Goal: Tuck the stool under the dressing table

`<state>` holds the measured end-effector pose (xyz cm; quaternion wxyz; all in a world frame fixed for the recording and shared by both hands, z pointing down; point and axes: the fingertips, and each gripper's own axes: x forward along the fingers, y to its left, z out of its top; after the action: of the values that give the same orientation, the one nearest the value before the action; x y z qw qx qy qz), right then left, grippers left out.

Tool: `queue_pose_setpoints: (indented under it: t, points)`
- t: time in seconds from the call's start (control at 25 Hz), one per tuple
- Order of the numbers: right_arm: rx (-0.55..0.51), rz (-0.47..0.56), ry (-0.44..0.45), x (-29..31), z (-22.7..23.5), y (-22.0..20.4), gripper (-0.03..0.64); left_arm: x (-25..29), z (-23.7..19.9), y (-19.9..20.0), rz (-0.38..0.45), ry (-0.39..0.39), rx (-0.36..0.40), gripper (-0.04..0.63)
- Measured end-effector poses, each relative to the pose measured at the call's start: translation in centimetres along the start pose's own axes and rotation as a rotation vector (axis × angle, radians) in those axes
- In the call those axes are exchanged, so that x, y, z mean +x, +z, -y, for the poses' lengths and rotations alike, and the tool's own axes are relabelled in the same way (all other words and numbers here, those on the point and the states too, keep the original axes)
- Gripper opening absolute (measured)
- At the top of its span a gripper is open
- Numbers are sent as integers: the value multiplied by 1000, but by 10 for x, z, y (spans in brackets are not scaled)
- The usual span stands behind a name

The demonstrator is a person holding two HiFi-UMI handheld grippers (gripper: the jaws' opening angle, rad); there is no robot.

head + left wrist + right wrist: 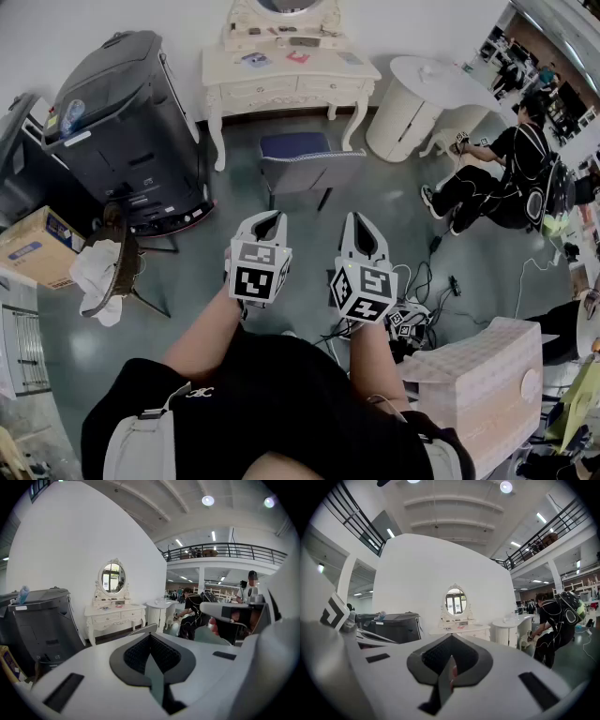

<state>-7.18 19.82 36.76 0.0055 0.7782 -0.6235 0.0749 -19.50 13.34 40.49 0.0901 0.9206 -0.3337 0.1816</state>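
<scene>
The cream dressing table [281, 80] with its oval mirror stands against the far wall. The stool [305, 159], blue-seated with grey sides, sits on the floor just in front of it, outside the knee space. My left gripper [271, 217] and right gripper [360, 219] hover side by side short of the stool, both shut and empty. In the left gripper view the shut jaws [151, 641] point at the table [115, 616], with the stool's edge [143, 630] just above them. The right gripper view shows shut jaws [450, 660] and the table [461, 629] beyond.
A big black machine [122, 131] stands left of the table, a round white side table [422, 94] right of it. A person [506, 178] crouches at the right. Cables [422, 281] lie on the floor. A cardboard box [37, 246], a cloth-draped stand [108, 272] and a white box [478, 375] flank me.
</scene>
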Motion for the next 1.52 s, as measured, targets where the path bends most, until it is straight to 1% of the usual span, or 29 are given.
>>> queue_pose_setpoints:
  t: [0.2,0.44,0.8,1.0,1.24,1.52]
  points:
    - [-4,-11,4,7,1,-1,2,7,0,-2,-17,-1,7,6]
    - [-13,-1,39,11,-4,2,3,13,-1,1,-12,10,10,6]
    - [5,-2,18,16,5,6,3,18,-3,9,-12,19,22,6]
    - [0,3,7,13,10,6,3,19,6,13,-1,8,43,6]
    - [-9,8,0,5,24,7,3,25,20,14,-4,10,48,6]
    - [1,-26,12,-2,37,-4,3,25,33,10,-12,27,45,6]
